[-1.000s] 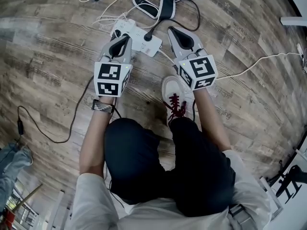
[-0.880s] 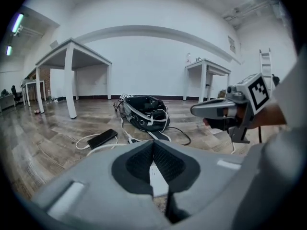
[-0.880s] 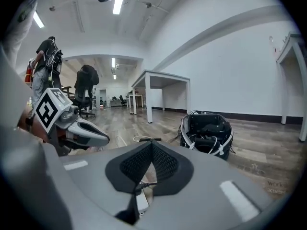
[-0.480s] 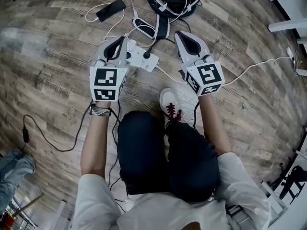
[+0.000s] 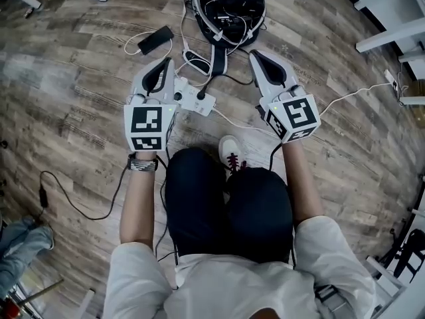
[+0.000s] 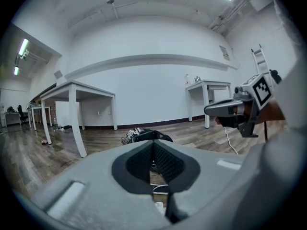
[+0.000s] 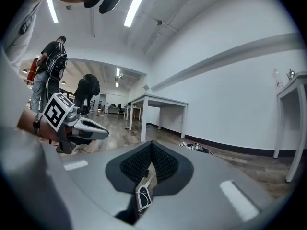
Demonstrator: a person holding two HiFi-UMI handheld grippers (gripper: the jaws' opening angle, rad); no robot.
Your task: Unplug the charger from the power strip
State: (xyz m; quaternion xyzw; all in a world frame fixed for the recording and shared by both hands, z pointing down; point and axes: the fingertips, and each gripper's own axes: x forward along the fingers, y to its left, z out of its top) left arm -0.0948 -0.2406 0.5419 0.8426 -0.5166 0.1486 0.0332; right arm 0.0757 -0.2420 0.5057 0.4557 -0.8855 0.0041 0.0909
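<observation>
black charger point(image 5: 201, 94) in white power strip point(image 5: 189, 90)

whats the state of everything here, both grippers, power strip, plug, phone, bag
left gripper: shut, empty, up off the floor
right gripper: shut, empty, up off the floor
power strip: flat on the floor, no gripper on it
black plug: seated in the strip, not yet pulled
phone: lying on the floor, screen dark, white cable at one end
black bag: open, cables inside
</observation>
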